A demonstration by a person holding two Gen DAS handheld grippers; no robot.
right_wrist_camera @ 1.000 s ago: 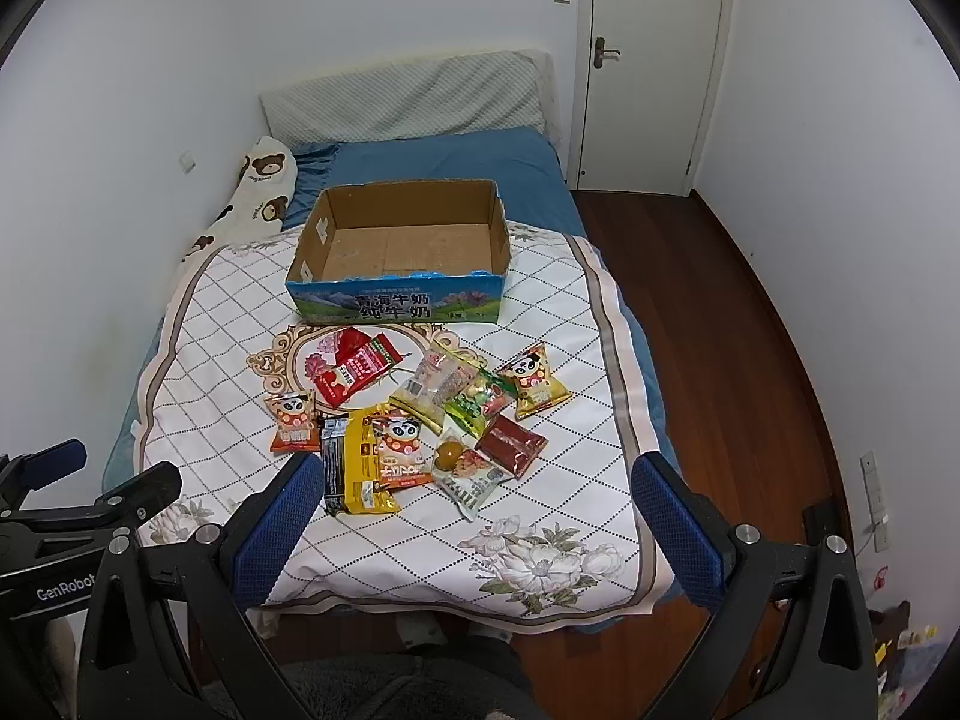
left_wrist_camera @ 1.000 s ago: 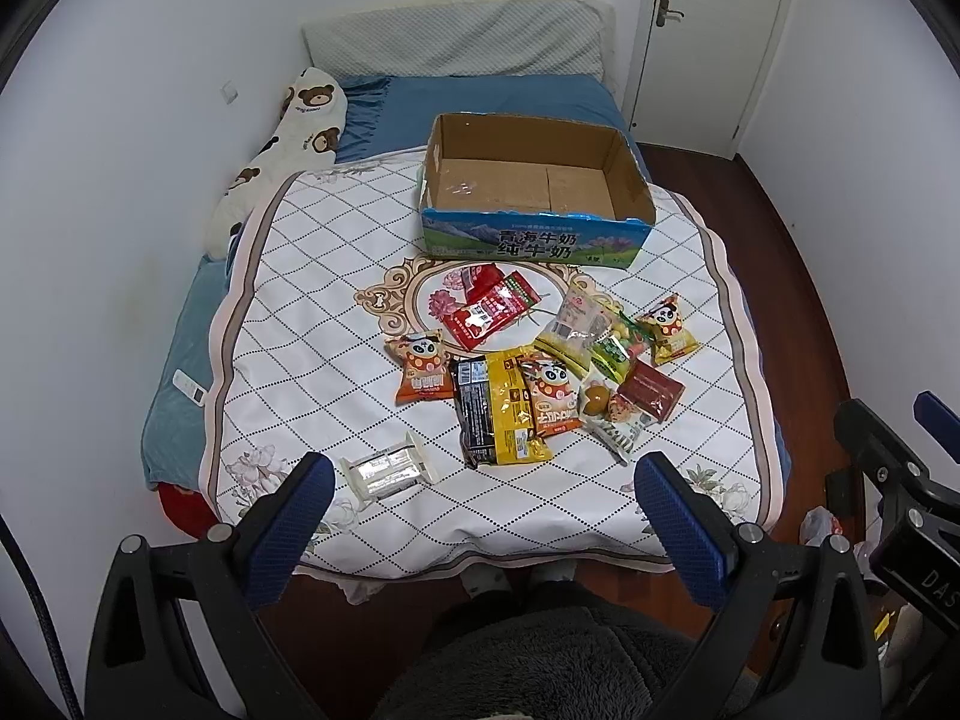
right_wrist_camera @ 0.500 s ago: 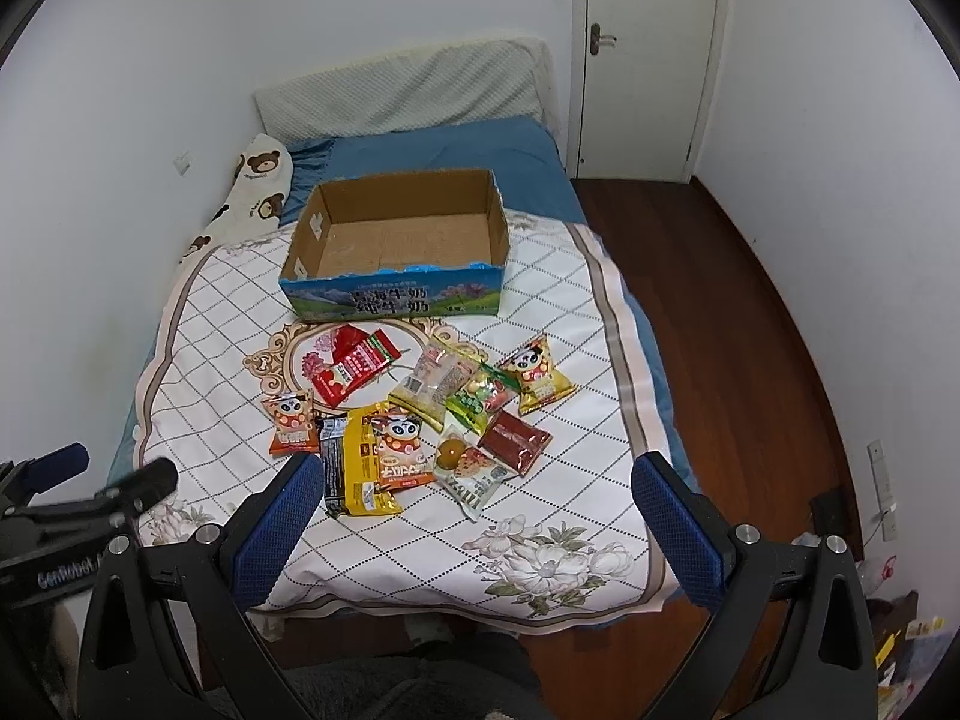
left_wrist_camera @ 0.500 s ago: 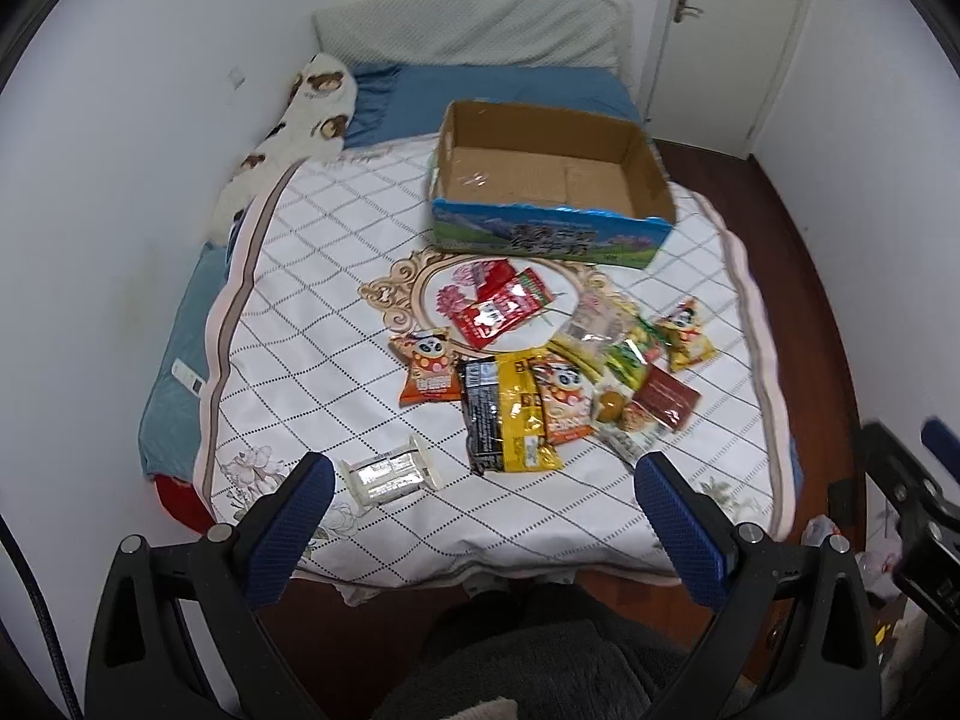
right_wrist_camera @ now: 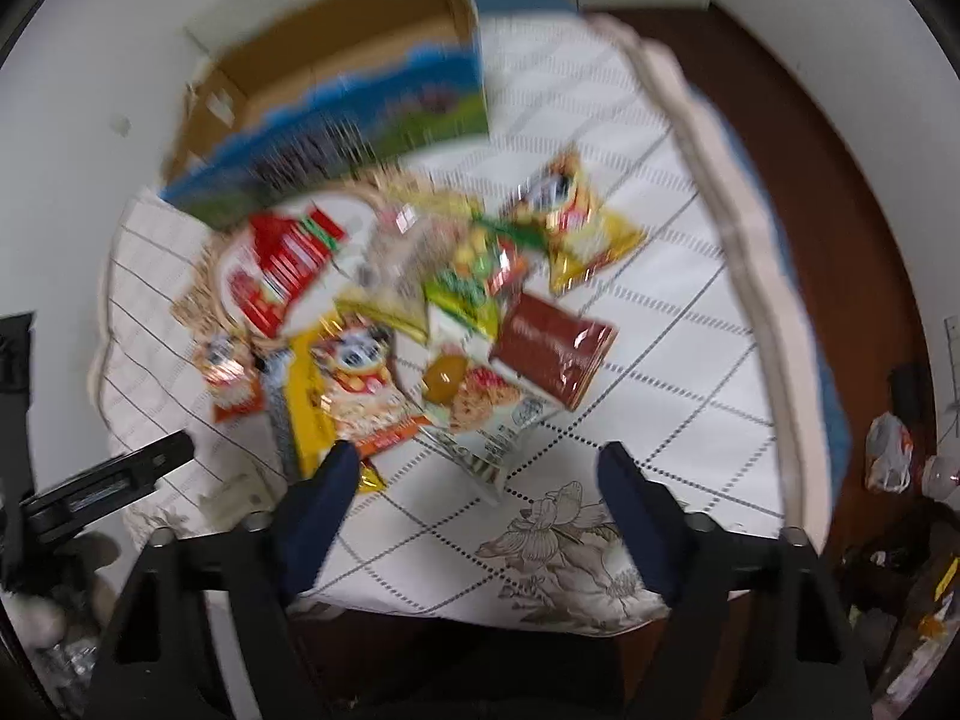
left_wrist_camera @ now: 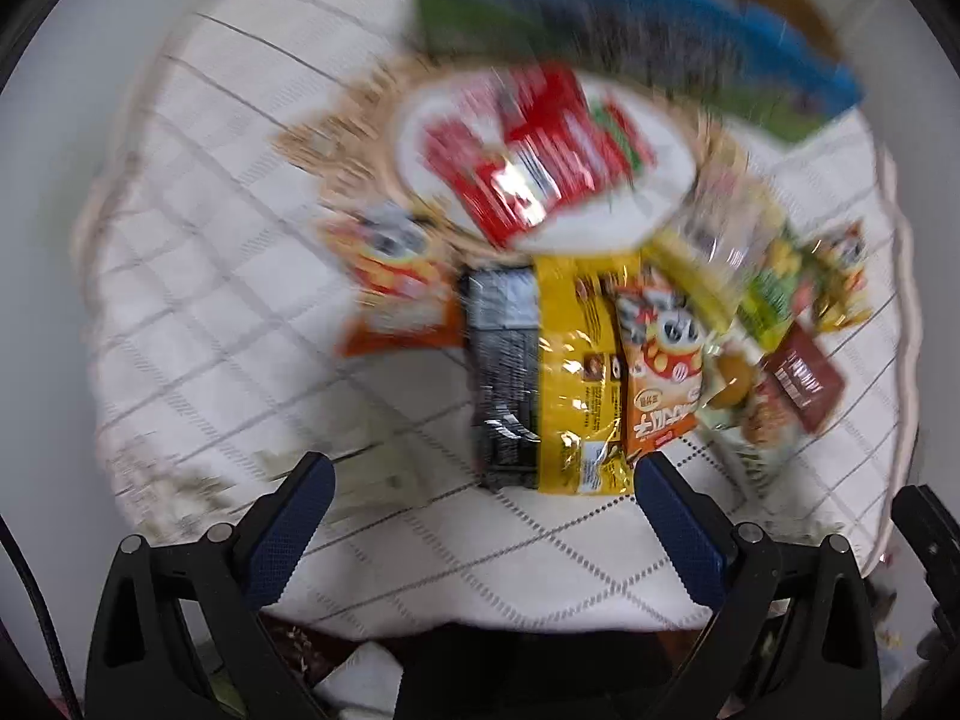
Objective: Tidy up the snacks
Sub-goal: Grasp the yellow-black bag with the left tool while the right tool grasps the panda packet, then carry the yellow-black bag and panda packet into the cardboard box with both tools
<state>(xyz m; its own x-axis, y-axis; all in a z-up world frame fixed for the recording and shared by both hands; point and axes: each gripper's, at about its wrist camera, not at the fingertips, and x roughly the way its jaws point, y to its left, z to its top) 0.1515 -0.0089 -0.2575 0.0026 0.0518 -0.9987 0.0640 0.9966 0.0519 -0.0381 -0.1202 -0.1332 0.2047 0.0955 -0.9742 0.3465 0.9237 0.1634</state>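
Brown floorboards (right_wrist_camera: 840,192) show only beside the closing, empty right hand-held gripper (right_wrist_camera: 477,474).

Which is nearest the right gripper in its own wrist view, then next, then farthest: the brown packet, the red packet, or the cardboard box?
1. Brown packet: just beyond the closing, empty right gripper, slightly right.
2. Red packet: farther, off to the left.
3. Cardboard box: farthest, behind the snacks.

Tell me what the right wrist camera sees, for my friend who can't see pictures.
A blurry look down at snack packets piled on a white quilted bed cover. An open cardboard box sits behind them. The right gripper hangs over the near edge of the pile, its blue jaws closing with nothing held.
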